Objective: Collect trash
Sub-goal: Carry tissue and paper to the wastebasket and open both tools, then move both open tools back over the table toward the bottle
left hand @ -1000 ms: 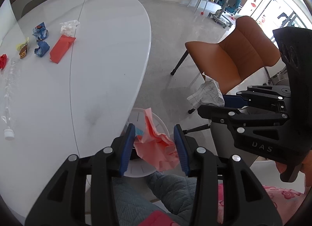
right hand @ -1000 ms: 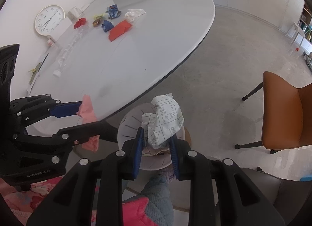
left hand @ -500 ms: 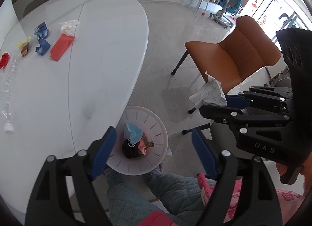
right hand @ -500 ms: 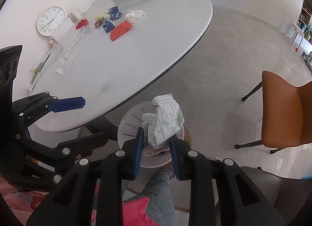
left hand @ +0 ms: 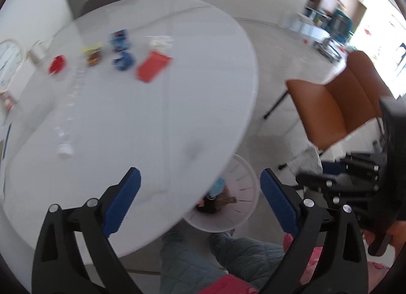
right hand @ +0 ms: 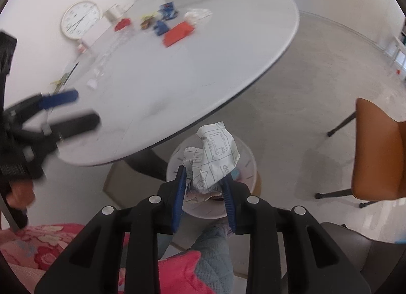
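My left gripper is open and empty, over the near edge of the white oval table. My right gripper is shut on a crumpled printed paper and holds it above the white trash bin on the floor. The bin holds trash and sits partly under the table edge in the left wrist view. Trash lies at the table's far side: a red packet, blue wrappers, a yellow-brown wrapper, a red scrap, a white tissue and a clear plastic bottle.
An orange chair stands on the floor to the right. A round clock leans on the wall behind the table, beside a white roll. My legs and a pink garment fill the bottom of both views.
My left gripper opened and dropped the pink paper into the bin, then swung left over the table. My right gripper stayed shut on the printed paper above the bin.
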Demonstrator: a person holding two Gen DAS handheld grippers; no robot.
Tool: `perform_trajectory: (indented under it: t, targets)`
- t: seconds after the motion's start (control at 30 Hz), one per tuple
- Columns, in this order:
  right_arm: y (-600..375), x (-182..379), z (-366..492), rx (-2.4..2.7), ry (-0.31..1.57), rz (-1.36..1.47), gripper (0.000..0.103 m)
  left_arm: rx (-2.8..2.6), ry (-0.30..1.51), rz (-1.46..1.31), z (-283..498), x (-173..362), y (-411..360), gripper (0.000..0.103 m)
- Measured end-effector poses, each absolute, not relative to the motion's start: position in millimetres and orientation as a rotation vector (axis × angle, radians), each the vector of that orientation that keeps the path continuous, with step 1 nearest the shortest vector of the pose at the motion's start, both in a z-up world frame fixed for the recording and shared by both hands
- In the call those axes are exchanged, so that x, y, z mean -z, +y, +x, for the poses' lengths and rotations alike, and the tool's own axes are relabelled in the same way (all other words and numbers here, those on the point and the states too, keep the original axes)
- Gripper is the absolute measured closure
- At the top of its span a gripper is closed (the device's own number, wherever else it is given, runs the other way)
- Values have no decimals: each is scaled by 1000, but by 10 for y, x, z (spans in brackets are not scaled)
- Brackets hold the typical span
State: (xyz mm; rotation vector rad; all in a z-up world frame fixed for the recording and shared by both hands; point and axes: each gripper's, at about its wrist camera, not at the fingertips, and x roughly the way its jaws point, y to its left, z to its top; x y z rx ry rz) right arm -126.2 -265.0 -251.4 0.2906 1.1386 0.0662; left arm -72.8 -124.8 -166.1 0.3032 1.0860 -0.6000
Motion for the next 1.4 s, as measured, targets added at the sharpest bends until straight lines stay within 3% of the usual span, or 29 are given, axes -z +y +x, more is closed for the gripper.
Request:
perform_trajectory:
  t: [0.13, 0.2, 0.23, 0.27, 0.57, 0.83, 1.4]
  targets:
    - [-2504, 2698, -1166, -107, 1172, 287, 71, 508, 1100, 248, -574, 1613, -916, 12]
    - [-2453, 2792, -1129, -116, 1196, 281, 52, 472, 1113, 225, -516, 1613, -776, 12]
    - [-2418, 2830, -1108, -104, 1210, 269, 33, 457, 1119, 213, -492, 1622, -705, 12]
    - [-2412, 2830, -1109, -94, 1205, 264, 23, 440, 1129, 192, -460, 1622, -629, 12]
    - [-2496, 2428, -1022, -22, 1141, 276, 3, 355, 1132, 67, -269, 1510, -125, 12]
    - [-2524, 1871, -804, 26, 1026, 279, 2, 319, 1071, 50, 0, 1295, 126, 8]
    - [-2182, 1873, -70, 22, 1034, 298, 2, 352, 1088, 98, 674, 1431, 211, 8]
